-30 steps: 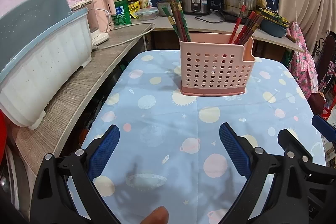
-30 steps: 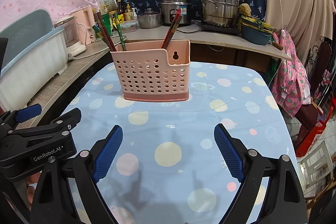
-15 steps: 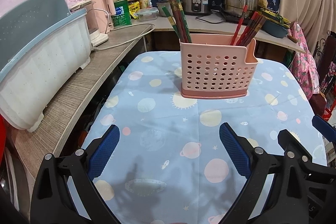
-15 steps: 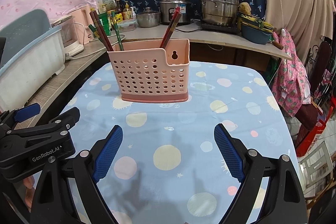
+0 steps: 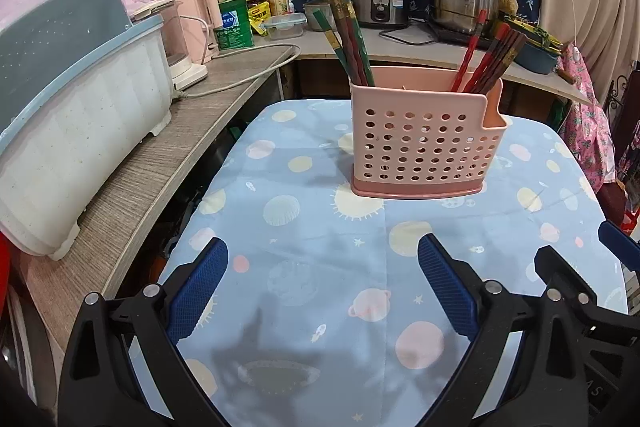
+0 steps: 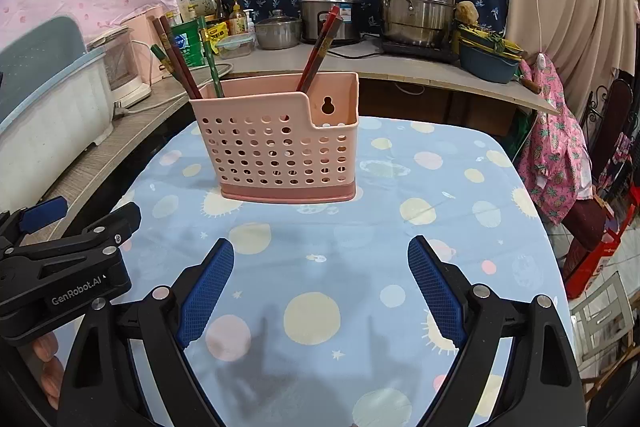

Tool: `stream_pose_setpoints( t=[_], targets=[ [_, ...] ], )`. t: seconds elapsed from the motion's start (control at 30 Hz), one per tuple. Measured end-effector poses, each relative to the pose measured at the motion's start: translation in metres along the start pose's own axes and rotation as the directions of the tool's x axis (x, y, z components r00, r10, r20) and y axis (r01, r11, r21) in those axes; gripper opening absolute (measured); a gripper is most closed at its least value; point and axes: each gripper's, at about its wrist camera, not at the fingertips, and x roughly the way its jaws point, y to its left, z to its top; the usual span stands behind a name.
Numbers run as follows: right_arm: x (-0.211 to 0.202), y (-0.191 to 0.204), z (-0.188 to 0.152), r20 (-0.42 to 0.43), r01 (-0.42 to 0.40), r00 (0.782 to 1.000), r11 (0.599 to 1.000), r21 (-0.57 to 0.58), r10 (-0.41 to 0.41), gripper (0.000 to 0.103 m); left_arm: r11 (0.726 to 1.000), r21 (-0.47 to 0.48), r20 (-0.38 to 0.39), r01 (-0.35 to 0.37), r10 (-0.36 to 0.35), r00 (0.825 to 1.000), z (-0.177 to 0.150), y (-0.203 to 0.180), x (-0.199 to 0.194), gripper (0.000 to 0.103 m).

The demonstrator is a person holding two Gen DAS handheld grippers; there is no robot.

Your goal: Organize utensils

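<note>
1. Ahead of both pairs of jaws, well beyond the fingertips, I see the pink utensil holder (image 5: 424,143) standing upright on the table (image 5: 304,267), which is covered in a blue cloth printed with planets and suns.
2. My left gripper (image 5: 322,285) has its jaws spread wide, with only bare cloth between the blue pads (image 5: 198,289).
3. My right gripper (image 6: 320,285) is just as wide, and I see only cloth between its fingers (image 6: 436,291) too.
4. From the left wrist view, the holder sits ahead of the gap between the jaws and a little towards the right-hand finger; from the right wrist view it sits ahead and slightly towards the left-hand finger.
5. At the holder's left end, a bundle of green and dark red chopsticks (image 5: 346,35) leans out to the left.
6. At its right end, near the notched corner, red and brown chopsticks (image 5: 490,57) lean to the right; in the right wrist view I can make out only a couple of these (image 6: 320,53).
7. Off to the left of my left jaws, a white and blue dish bin (image 5: 76,131) rests on a wooden counter (image 5: 160,167).
8. Far beyond the holder, a rice cooker (image 6: 330,13) and a stacked steel steamer pot (image 6: 418,3) stand on the back counter.
9. Beside my right jaws, on their left, I see the body of the left gripper, with fingertips (image 6: 46,367) of the person's hand showing beneath it.
</note>
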Motion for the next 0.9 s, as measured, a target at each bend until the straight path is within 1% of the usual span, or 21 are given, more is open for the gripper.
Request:
stream_pose_setpoints(
  t=[0.17,0.33,0.9],
  targets=[
    [0.008,-0.001,0.004,-0.002,0.005,1.000,1.000,0.004,-0.005,0.085,1.000,-0.007,-0.013,-0.007,0.007,1.000,0.003,0.000,0.008,0.092],
    [0.012,-0.004,0.007,-0.002,0.006,1.000,1.000,0.019,-0.006,0.085,1.000,-0.010,-0.022,0.005,-0.005,1.000,0.004,0.001,0.014,0.092],
    [0.015,-0.004,0.013,0.011,0.008,1.000,0.999,0.031,-0.008,0.085,1.000,-0.002,0.006,0.009,-0.009,1.000,0.011,0.000,0.013,0.092]
  ],
)
